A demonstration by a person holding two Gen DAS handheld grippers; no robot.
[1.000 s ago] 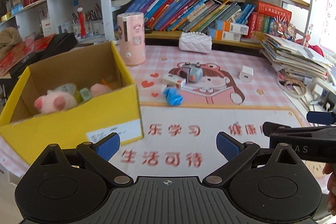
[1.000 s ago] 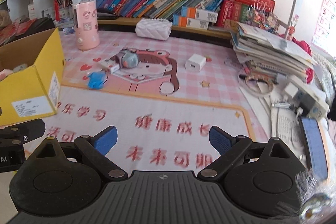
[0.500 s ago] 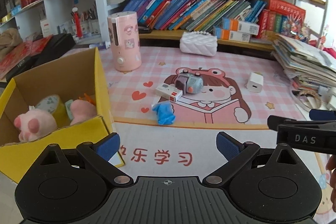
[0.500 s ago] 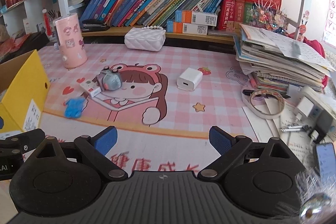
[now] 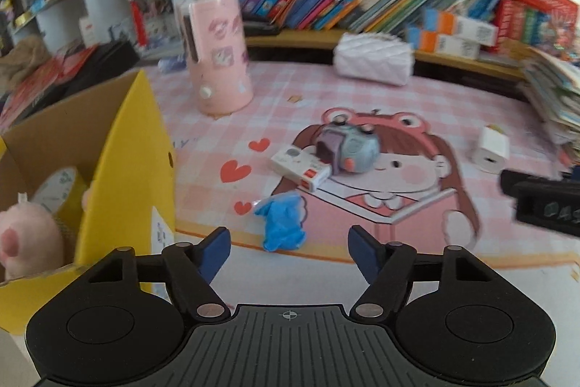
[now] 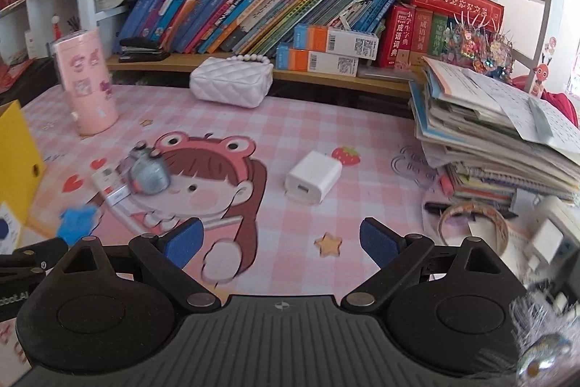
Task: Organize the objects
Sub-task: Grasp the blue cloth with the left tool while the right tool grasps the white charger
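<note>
Through my left wrist camera, my left gripper point(image 5: 288, 247) has its jaws spread wide and holds nothing, ready to take something small. The crumpled blue glove point(image 5: 282, 222) lies just ahead, between the lines of my two fingers, so I judge it the likeliest next pick. Beyond it, a little right, the small white box point(image 5: 300, 167) touches the grey-blue toy point(image 5: 347, 147); further right sits the white charger point(image 5: 492, 149). The yellow cardboard box point(image 5: 127, 169) stands close on my left, open at the top so things can be dropped in; a pink plush point(image 5: 25, 242) and a tape roll point(image 5: 59, 187) already lie inside. The pink cylinder point(image 5: 219, 55) stands upright far ahead, left of centre.

Through my right wrist camera, my right gripper point(image 6: 281, 242) is likewise spread apart and empty. The white charger point(image 6: 313, 176) lies ahead, slightly right of centre, apart from everything else, an easy grasp. The toy point(image 6: 150, 175) and glove point(image 6: 78, 222) lie off to my left, nearer the other gripper. A stack of books and papers point(image 6: 496, 133) crowds my right side.
</note>
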